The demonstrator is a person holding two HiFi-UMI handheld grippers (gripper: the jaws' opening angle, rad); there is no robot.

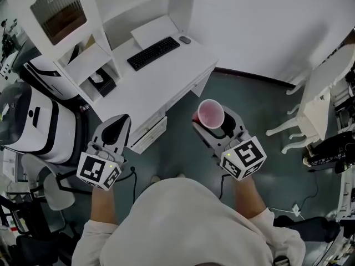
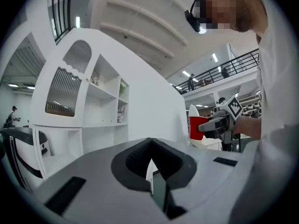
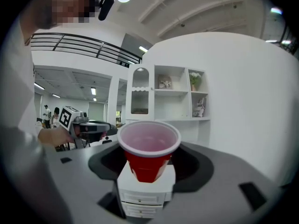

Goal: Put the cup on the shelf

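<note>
"Where have they got to with it?"

"Carrying it, I'd say. The red plastic cup point(image 3: 148, 148) is in the air, upright, its mouth open to the ceiling. The right gripper point(image 1: 215, 127) pinches it low on its wall. It hangs over the dark floor, just off the near right corner of the white desk point(image 1: 166, 87)."

"Not on the shelf yet, then."

"No. The white shelf unit point(image 3: 180, 91) rises from the far left side of that desk, well apart from the cup. To my eye the next move is a reach forward and left, lifting the cup clear of the desk top and the black keyboard point(image 1: 153, 52). It wants holding level until its base sits flat on a shelf board, and only then should the jaws let go."

"And the other hand?"

"The left gripper point(image 1: 118, 125) carries nothing. Its jaws are pressed together, tips touching. It sits at the near left, by the desk's near edge, pointing toward the shelves."

"How is the person holding themselves?"

"Both forearms are out in front with the elbows bent, roughly level with each other. The right gripper points forward, with the cup at its far end and its marker cube nearest the body."
</note>
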